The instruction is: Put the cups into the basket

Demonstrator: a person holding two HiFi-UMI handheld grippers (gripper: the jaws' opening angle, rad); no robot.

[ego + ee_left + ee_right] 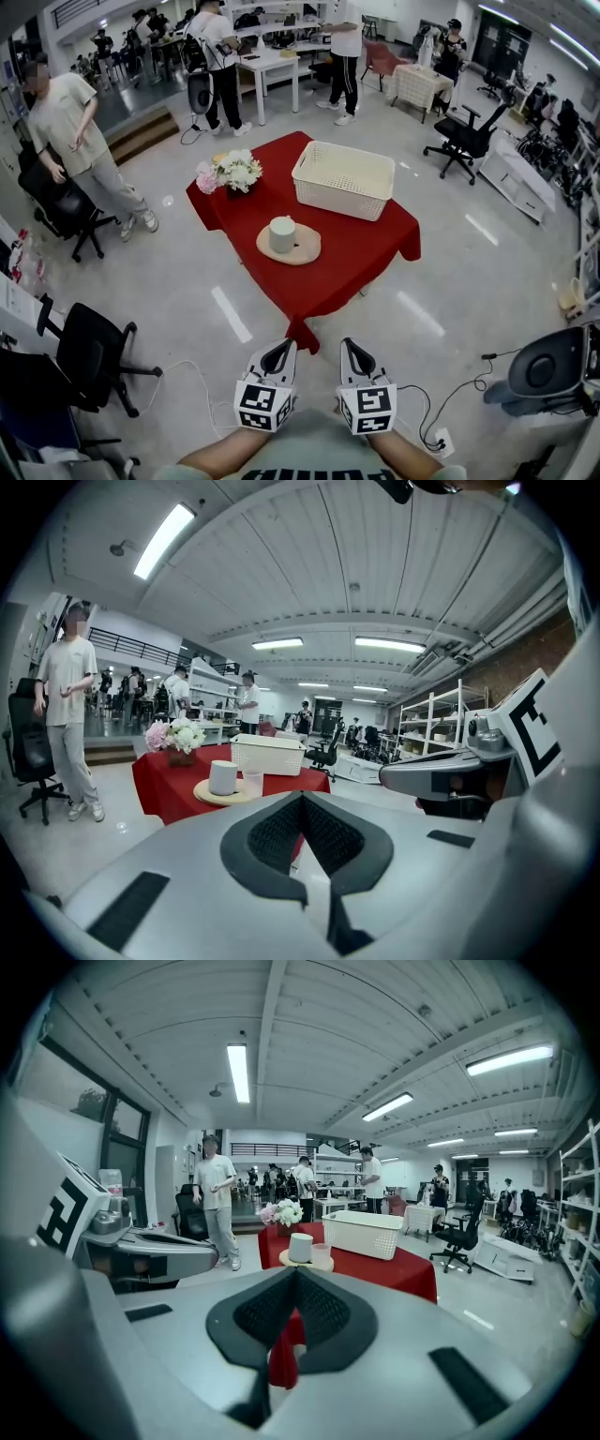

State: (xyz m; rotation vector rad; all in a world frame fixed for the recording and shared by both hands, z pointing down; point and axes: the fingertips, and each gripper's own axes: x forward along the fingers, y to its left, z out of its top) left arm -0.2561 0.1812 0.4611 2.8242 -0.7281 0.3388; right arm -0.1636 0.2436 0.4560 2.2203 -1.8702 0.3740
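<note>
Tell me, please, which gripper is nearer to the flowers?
Left, slightly. The left gripper is short of the table, with the flowers ahead and a little to its left; the right gripper is beside it, further right.

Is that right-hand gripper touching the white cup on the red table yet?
Apart. The head view shows the right gripper over the floor, short of the red table, where the white cup stands on a round tray.

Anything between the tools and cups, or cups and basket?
Nothing visible. Only floor separates the left tool and right tool from the white cup and clear cup; only bare cloth separates them from the basket.
</note>
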